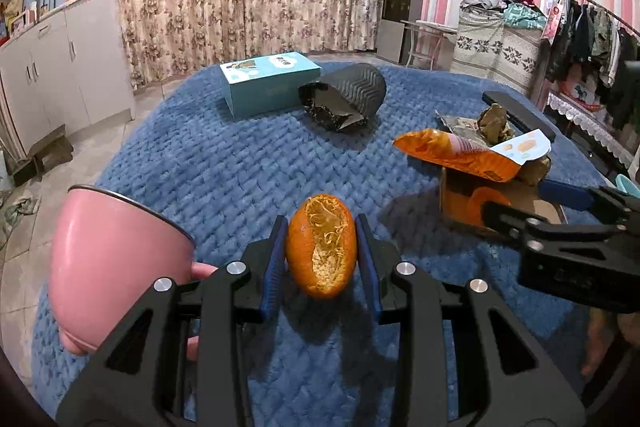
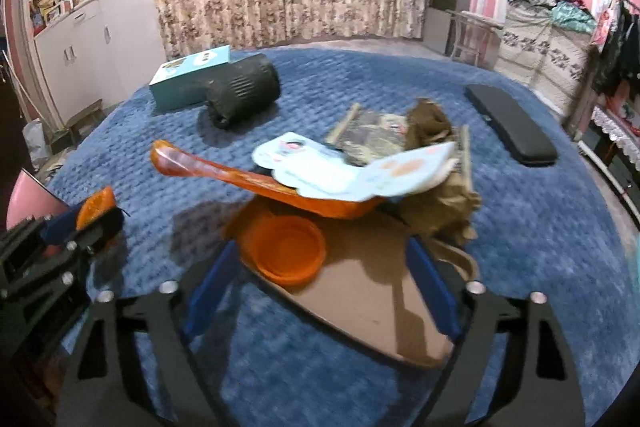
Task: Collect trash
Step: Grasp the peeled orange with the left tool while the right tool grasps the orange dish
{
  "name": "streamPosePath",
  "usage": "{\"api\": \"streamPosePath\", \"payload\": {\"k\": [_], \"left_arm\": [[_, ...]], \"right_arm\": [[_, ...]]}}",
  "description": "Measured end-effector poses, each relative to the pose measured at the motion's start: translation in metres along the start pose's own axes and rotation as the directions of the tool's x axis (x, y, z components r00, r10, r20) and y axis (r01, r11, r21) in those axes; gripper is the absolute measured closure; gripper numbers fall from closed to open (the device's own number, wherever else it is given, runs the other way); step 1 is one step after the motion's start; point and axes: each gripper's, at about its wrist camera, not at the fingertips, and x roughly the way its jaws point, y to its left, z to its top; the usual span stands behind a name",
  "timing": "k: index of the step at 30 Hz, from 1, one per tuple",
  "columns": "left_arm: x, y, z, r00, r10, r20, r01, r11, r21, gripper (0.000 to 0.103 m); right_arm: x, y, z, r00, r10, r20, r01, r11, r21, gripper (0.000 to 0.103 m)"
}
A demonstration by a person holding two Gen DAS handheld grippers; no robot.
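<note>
The left gripper is clamped on an orange peel, the pink cup just to its left. The right gripper spreads wide around a cardboard tray heaped with wrappers. Collection looks nearly finished; the peel remains undelivered.

- One orange peel
- One pink cup
- One teal box
- One black rolled bag
- One flat black case
- One orange lid
- One orange snack wrapper
- One brown cardboard sheet
- Two grippers: left, right
</note>
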Motion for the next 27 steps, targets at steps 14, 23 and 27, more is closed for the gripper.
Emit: {"api": "streamPosePath", "payload": {"k": [14,23,27], "left_arm": [[0.008,0.009,0.001,0.998,-0.04,-0.041,0.038,0.998,-0.044,0.07],[0.001,-0.006,0.009,0.997,-0.065,-0.049,0.063,0.997,-0.046,0.07],[-0.008,-0.038,0.019,0.994,-0.109,-0.024,0.109,0.994,-0.007,0.07]], "right_arm": [[-0.013,-0.017,-0.002,0.999,0.032,0.008,-0.032,0.998,0.044,0.063],[-0.06,-0.086,-0.017,0.995,-0.067,0.068,0.058,0.991,0.122,0.063],[-0.086,-0.142,-0.022,0.986,-0.136,0.096,0.113,0.97,0.216,0.063]]}}
